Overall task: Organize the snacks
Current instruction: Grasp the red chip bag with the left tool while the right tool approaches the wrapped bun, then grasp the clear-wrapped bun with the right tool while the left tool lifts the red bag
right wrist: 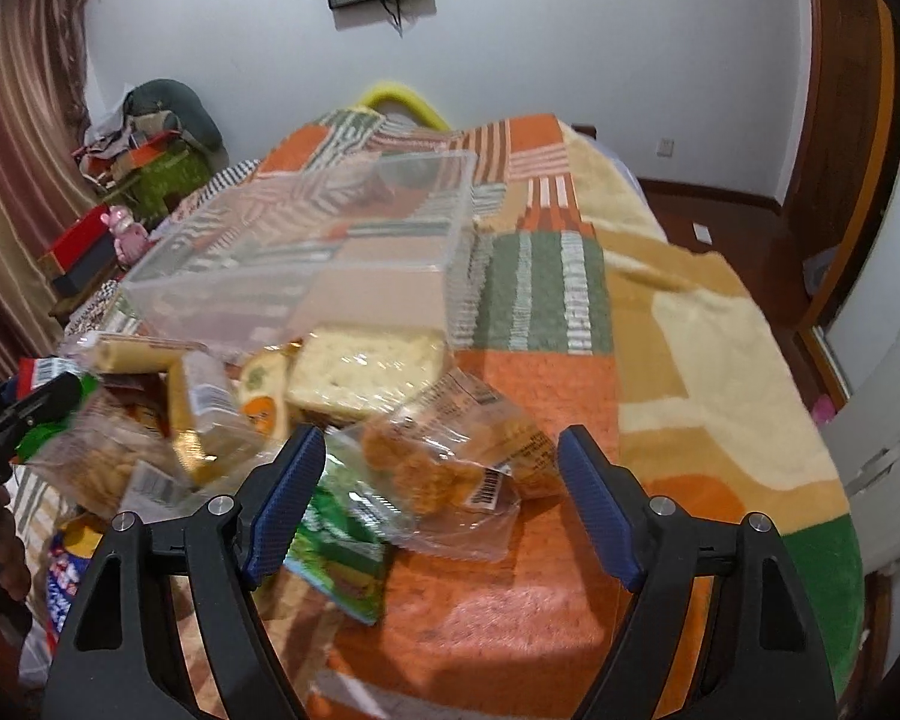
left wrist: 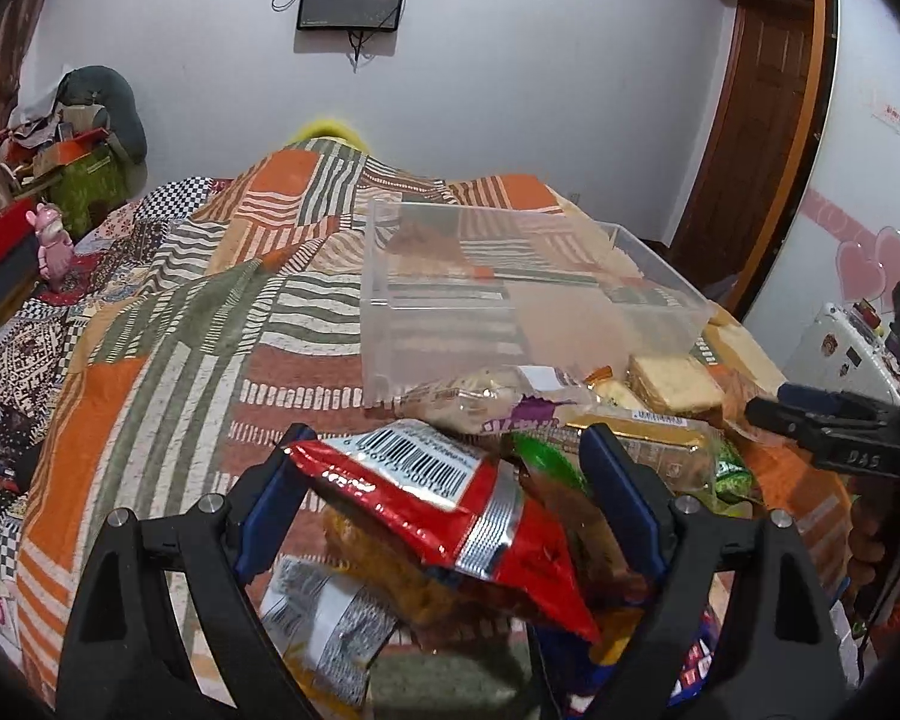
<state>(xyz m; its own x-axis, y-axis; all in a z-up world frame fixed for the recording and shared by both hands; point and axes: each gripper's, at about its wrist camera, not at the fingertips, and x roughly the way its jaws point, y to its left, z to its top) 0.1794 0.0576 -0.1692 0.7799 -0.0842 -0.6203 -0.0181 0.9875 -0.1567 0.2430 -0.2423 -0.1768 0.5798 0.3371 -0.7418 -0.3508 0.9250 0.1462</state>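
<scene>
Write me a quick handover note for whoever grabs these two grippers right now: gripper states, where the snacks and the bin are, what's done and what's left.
Left gripper: open, jaws either side of a red foil snack packet with a barcode; pads not visibly pressing it.
Right gripper: open, over a clear bag of golden fried snacks; nothing held.
Clear plastic bin: on the patchwork bedspread, just behind the pile, looks empty.
Wrapped sponge cake slice and green packet lie in the pile.
Done: nothing binned yet.
Left: move every packet into the bin.
</scene>
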